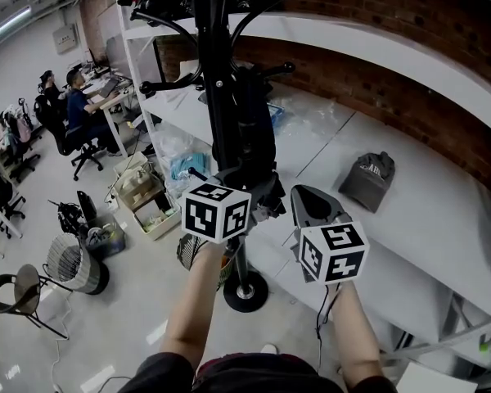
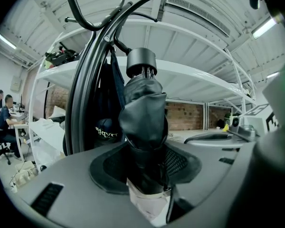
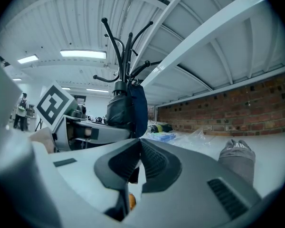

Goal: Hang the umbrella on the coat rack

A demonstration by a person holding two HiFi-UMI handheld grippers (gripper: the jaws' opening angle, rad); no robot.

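The black coat rack (image 1: pixel 218 88) rises from its round base on the floor, its hooks curving out at the top (image 2: pixel 85 13). A folded black umbrella (image 2: pixel 142 113) stands upright beside the pole, its round end cap (image 2: pixel 141 61) just under a hook. My left gripper (image 2: pixel 145 175) is shut on the umbrella's lower part. In the head view the umbrella (image 1: pixel 252 129) hangs against the pole above my left gripper (image 1: pixel 258 188). To the right of it, my right gripper (image 1: pixel 309 196) is shut with nothing in it (image 3: pixel 138 148), and it sees the umbrella (image 3: pixel 118 110) to its left.
A dark cloth item (image 2: pixel 107 127) hangs on the rack behind the pole. A grey cap (image 1: pixel 368 178) lies on the white table (image 1: pixel 442 219) along the brick wall. White shelving (image 1: pixel 147 88), boxes and a wire bin (image 1: pixel 69 264) stand left; people sit at desks far left.
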